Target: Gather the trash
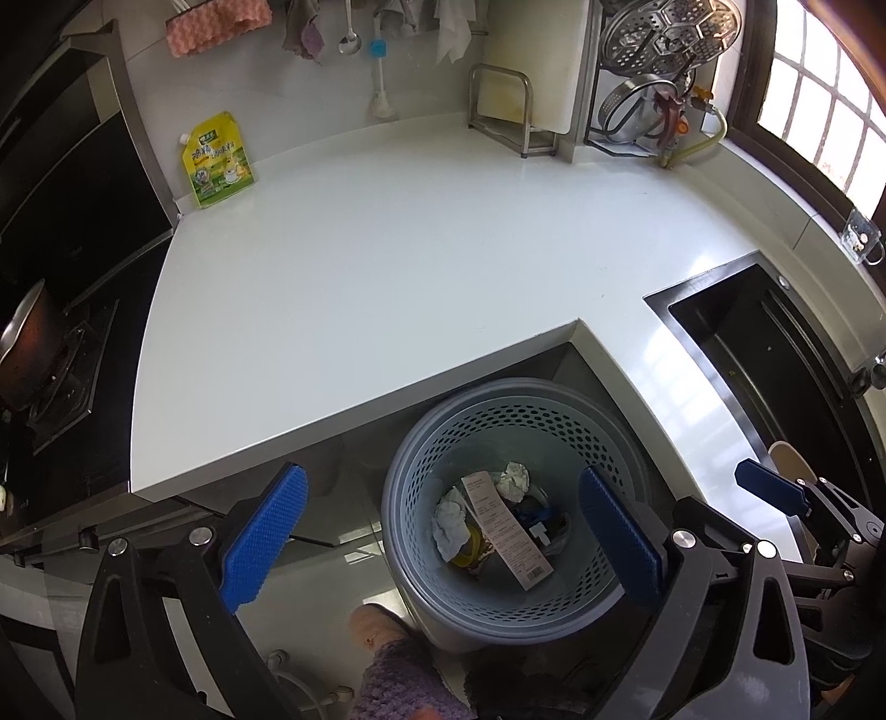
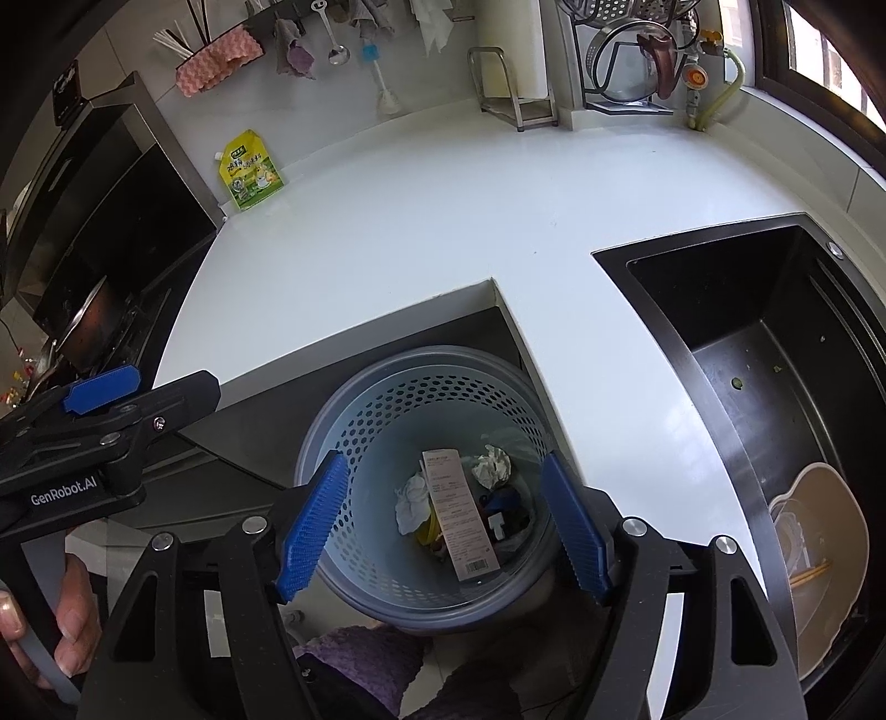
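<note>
My left claw (image 1: 443, 531) and right claw (image 2: 446, 520) both hung wide open and empty above the grey perforated bin (image 1: 576, 432), which stood on the floor in the notch of the white desk (image 1: 387, 266). Inside lay a long receipt (image 1: 506, 534) and crumpled paper (image 1: 514, 479). A yellow pouch (image 1: 217, 159) leaned against the back wall, the black sink (image 2: 775, 343) sat to the right, and a stove with a pot (image 1: 27, 349) to the left.

**Kitchen bits, non-task**

White countertop (image 1: 387, 266) w/ yellow-green spout pouch (image 1: 217, 160) leaning at back wall. Black sink (image 2: 775, 354) at right, beige dish (image 2: 819, 559) inside. Pink sponge cloth (image 1: 219, 26), spoon (image 1: 348, 39), brush (image 1: 380, 77) hang above. Steamer rack (image 1: 670, 30) in corner. Pan (image 1: 25, 343) on stove at left.
</note>
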